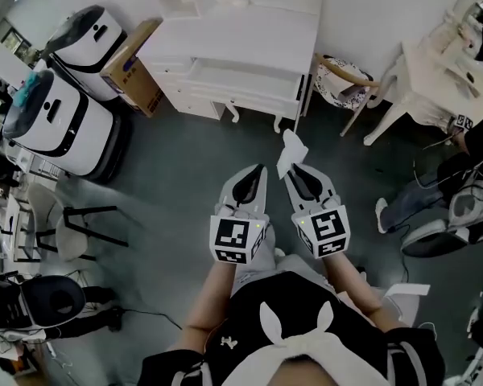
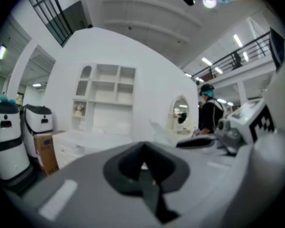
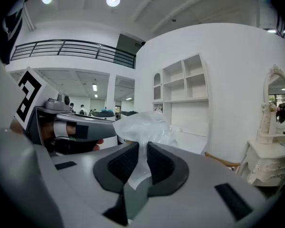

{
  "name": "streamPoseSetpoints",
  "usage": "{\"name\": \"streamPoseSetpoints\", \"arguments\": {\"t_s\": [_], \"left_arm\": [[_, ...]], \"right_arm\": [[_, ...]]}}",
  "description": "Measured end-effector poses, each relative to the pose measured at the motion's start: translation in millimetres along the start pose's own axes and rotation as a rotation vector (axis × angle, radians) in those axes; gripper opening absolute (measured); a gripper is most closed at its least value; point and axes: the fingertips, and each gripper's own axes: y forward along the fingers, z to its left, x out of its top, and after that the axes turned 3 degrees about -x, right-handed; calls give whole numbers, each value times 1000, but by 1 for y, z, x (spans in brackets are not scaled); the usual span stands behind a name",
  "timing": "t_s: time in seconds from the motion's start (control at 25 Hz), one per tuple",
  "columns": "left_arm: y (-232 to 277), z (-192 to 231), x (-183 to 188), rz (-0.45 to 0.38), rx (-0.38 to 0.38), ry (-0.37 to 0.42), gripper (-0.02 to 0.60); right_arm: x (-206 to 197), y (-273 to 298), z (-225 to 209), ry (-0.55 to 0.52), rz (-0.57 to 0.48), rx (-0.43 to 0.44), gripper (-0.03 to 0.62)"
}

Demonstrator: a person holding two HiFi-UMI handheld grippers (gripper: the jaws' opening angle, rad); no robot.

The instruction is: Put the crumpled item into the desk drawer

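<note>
The crumpled item (image 1: 291, 151), a pale, thin and partly see-through wad, sticks up out of my right gripper (image 1: 295, 170), whose jaws are shut on it. In the right gripper view the wad (image 3: 145, 127) bulges above the black pads (image 3: 118, 165) that pinch its lower part. My left gripper (image 1: 258, 171) hovers just to the left at the same height, jaws shut with nothing between them (image 2: 143, 167). The white desk (image 1: 241, 30) stands ahead across the grey floor, its drawer fronts (image 1: 241, 87) facing me. I cannot tell whether a drawer is pulled out.
Two white machines (image 1: 60, 123) and a cardboard box (image 1: 133, 75) stand left of the desk. A chair (image 1: 342, 83) and a white vanity table (image 1: 439, 67) are to its right, with a person (image 1: 435, 187) beside it. A stool (image 1: 72, 227) is at the left.
</note>
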Motion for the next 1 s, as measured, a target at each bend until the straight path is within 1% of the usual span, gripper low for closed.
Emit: {"name": "streamPoseSetpoints", "arguments": {"t_s": [0.4, 0.68, 1.0], "left_arm": [[43, 20, -8, 29, -30, 2, 2], [74, 55, -11, 53, -47, -27, 2], [110, 95, -12, 81, -71, -42, 2]], "right_arm": [[0, 37, -28, -16, 13, -13, 52], [-4, 76, -45, 9, 41, -28, 52], [0, 122, -61, 7, 79, -41, 52]]}}
